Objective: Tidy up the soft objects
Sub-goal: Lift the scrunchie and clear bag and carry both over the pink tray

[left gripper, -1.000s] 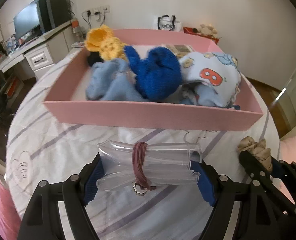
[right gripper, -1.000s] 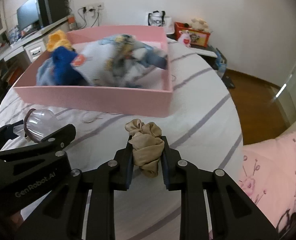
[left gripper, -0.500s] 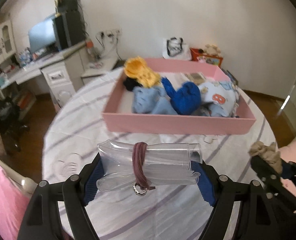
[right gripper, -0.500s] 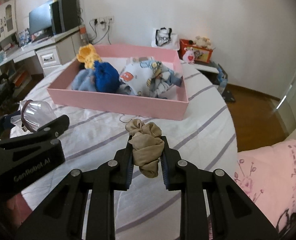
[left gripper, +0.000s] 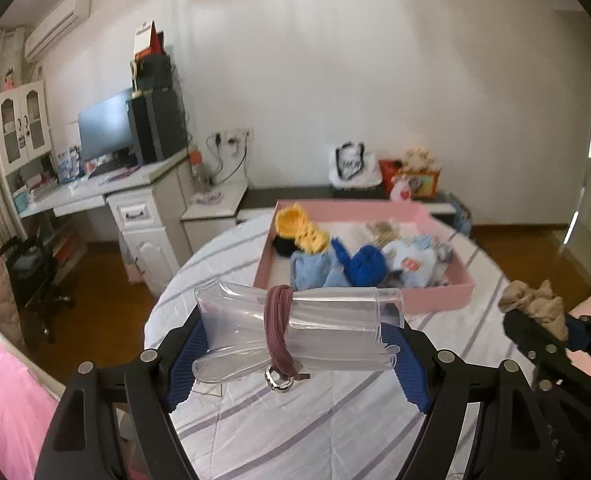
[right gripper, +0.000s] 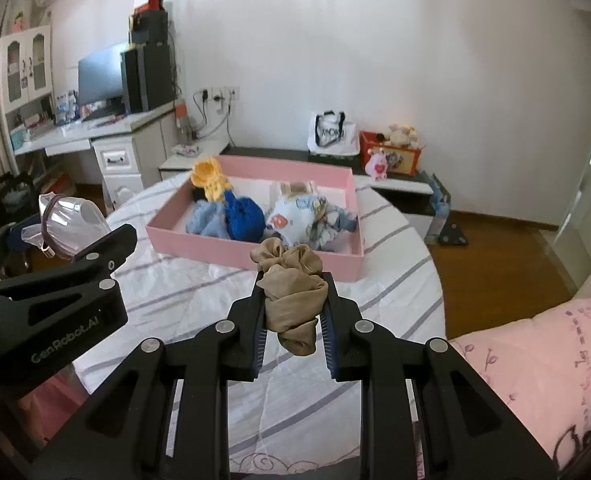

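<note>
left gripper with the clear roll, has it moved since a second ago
Yes. The left gripper, shut on the clear roll, has risen and backed away from the pink box, which now looks smaller and farther off, with more of the room showing.

Both tongs, left (left gripper: pixel 295 340) and right (right gripper: pixel 293 312), now higher, farther from pink box (right gripper: pixel 255 250).

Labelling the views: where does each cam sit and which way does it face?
Left wrist: on the left gripper, looking along its fingers over a clear roll at the pink box; right gripper at right edge.
Right wrist: on the right gripper, shut on a tan scrunchie, facing the box; left gripper at left.
Shared: box, striped table, desk.
</note>
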Available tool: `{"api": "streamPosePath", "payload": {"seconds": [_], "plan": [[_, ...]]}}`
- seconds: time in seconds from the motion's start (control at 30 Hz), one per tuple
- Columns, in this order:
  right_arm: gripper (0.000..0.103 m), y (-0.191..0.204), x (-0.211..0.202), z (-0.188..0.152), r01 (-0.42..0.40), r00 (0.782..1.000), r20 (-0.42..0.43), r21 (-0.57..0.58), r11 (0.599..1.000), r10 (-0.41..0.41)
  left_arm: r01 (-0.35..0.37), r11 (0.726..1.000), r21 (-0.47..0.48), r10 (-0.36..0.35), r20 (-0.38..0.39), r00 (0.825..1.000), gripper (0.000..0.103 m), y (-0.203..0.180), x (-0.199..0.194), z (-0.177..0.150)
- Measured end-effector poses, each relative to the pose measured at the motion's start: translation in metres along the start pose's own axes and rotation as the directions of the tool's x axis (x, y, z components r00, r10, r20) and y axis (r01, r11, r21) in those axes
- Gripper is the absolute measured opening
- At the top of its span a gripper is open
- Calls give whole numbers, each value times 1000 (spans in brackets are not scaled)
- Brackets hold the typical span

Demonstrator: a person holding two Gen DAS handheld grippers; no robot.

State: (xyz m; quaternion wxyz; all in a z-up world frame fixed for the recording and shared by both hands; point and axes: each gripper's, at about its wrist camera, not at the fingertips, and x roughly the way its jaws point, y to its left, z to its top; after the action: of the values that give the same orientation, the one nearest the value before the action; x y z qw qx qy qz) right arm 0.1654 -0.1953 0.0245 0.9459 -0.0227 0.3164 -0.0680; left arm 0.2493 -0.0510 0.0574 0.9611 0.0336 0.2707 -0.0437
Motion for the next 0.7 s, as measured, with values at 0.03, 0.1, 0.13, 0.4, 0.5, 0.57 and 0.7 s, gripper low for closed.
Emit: {"api": "streamPosePath", "payload": {"seconds": [0.03, 0.1, 0.13, 0.4, 0.5, 0.57, 0.7], "plan": [[21, 0, -7, 1, 0, 1000, 17, -1, 1000, 0, 4, 1000, 0, -4, 20, 1000, 78, 0, -10, 0], [21, 2, -19, 4, 9, 999, 48, -11, 1000, -8, -3, 1000, 4, 3, 56, 998, 78, 2, -28, -3], [21, 3, -27, 5, 8, 998, 69, -15, 1000, -7, -8, 1000, 7, 7, 73, 997, 78, 2, -36, -4], [21, 6, -76, 10, -30, 981, 190, -17, 999, 32, 28, 999, 21, -31, 212, 977, 77, 5, -108, -17], [21, 10, -93, 9, -14, 971, 240, -28, 1000, 20, 32, 999, 7, -33, 249, 968, 77, 8, -128, -24], [21, 12, -101, 9, -20, 965, 260, -29, 999, 27, 39, 999, -4, -37, 265, 963, 77, 11, -138, -29], [21, 16, -112, 9, -19, 956, 292, -34, 999, 28, 39, 999, -16, -32, 296, 955, 77, 17, -155, -42]]}}
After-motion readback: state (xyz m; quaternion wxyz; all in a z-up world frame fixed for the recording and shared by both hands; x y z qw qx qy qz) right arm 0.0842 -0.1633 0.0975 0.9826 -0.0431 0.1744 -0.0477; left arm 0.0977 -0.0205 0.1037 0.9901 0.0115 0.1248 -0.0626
